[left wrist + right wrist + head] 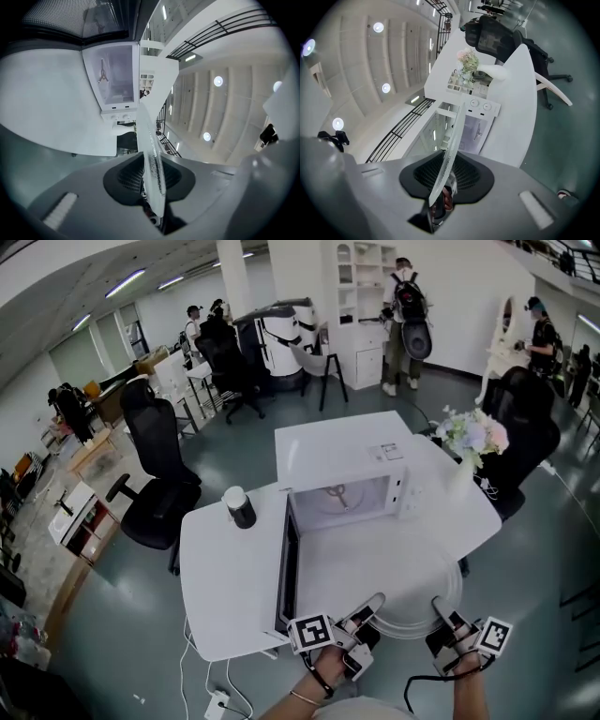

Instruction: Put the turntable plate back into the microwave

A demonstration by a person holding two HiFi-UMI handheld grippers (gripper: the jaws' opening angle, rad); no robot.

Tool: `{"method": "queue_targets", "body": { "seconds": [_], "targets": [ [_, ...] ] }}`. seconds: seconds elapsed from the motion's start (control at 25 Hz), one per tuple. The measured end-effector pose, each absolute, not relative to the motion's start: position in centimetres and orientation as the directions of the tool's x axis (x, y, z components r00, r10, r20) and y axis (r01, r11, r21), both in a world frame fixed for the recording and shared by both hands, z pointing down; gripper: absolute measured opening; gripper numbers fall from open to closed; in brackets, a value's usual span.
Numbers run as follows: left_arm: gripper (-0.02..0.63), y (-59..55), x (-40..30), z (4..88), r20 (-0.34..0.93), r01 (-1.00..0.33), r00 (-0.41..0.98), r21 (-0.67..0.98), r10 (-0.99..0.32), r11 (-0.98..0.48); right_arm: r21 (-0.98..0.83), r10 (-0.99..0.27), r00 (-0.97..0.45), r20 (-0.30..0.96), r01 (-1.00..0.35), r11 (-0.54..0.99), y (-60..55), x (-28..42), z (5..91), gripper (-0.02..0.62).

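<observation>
A clear glass turntable plate (pixel 411 607) hangs level over the near edge of the white table (pixel 230 587), held from both sides. My left gripper (pixel 371 607) is shut on its left rim and my right gripper (pixel 441 611) on its right rim. In the left gripper view the plate (pixel 152 154) runs edge-on between the black pads (pixel 129 177). The right gripper view shows the plate (pixel 451 150) the same way. The white microwave (pixel 337 451) stands ahead with its door (pixel 286 563) swung open to the left. Its cavity (pixel 339 500) shows a small hub on the floor.
A black and white cup (pixel 239 507) stands left of the microwave. A vase of flowers (pixel 472 439) sits at the table's right end. Black office chairs (pixel 159 470) stand to the left and far right. A power strip (pixel 217 702) lies on the floor. People stand at the back.
</observation>
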State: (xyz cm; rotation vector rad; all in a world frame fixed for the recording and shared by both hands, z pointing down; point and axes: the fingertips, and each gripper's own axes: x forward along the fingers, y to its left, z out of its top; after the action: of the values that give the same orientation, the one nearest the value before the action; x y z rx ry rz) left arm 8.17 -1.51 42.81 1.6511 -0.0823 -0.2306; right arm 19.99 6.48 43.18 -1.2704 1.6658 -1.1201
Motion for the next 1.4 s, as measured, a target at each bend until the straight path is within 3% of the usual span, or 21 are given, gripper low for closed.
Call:
{"method": "queue_targets", "body": {
  "seconds": [0.36, 0.68, 1.4],
  "targets": [
    [0.043, -6.2, 11.4, 44.6, -0.067, 0.058, 0.978, 0.997, -0.196, -0.052, -0.941, -0.973, -0.232, -0.018, -0.326, 0.095, 1.7, 23.4, 44.3, 0.072],
    [0.057, -9.6, 13.4, 45.3, -0.048, 0.009, 0.986, 0.971, -0.159, -0.241, -0.965, -0.973, -0.228, -0.028, -0.248, 0.086, -1.1, 25.1, 45.7, 0.064],
    [0.081, -16.0, 12.6, 49.0, 0.106, -0.21, 0.924, 0.943, -0.366, -0.257, -0.989, -0.918, -0.39, -0.071, -0.093, 0.116, -10.3, 25.6, 48.2, 0.046]
  ]
}}
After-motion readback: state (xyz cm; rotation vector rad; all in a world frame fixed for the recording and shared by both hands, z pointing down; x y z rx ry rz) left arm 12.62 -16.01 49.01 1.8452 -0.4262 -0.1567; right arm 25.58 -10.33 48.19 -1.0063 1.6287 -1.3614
